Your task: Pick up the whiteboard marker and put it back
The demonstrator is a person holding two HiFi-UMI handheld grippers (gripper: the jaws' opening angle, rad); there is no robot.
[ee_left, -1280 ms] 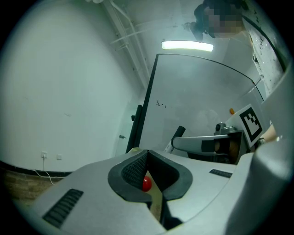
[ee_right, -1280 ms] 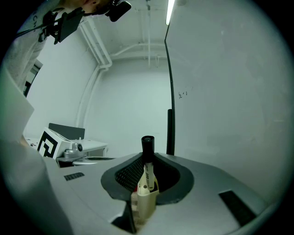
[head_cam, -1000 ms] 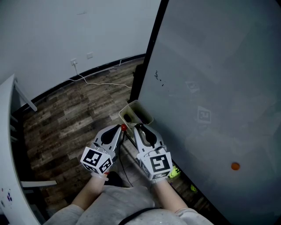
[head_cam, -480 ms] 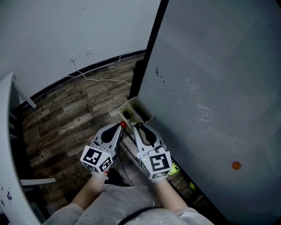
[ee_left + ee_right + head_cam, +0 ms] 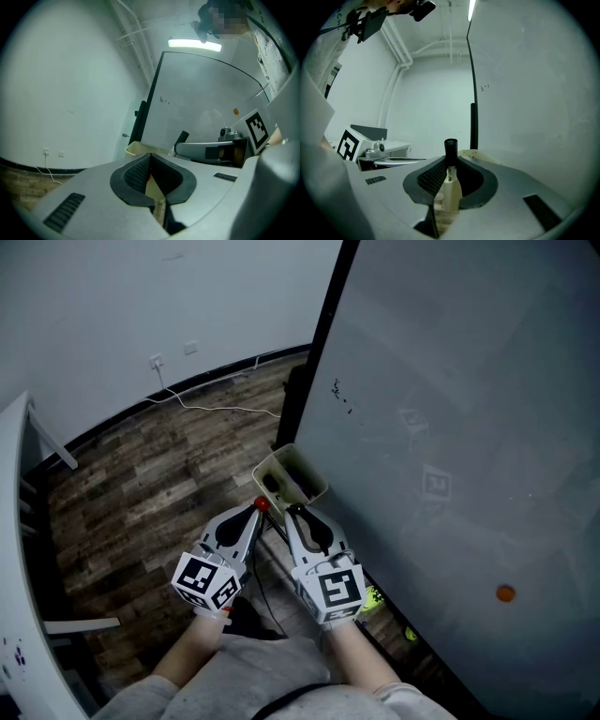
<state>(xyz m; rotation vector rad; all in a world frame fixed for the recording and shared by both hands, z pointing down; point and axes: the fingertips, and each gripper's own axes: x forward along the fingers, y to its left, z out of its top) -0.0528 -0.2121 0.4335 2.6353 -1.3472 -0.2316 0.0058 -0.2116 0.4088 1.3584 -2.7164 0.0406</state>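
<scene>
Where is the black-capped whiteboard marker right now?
In the right gripper view the marker sits clamped in the right gripper; head view shows it beside the left gripper, just short of the beige tray at the whiteboard's edge.

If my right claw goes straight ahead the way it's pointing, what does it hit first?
Probably the beige tray by the whiteboard, just ahead of the right claw. The black-capped marker it holds pokes out in front, so that would arrive first. Depth is unclear.
</scene>
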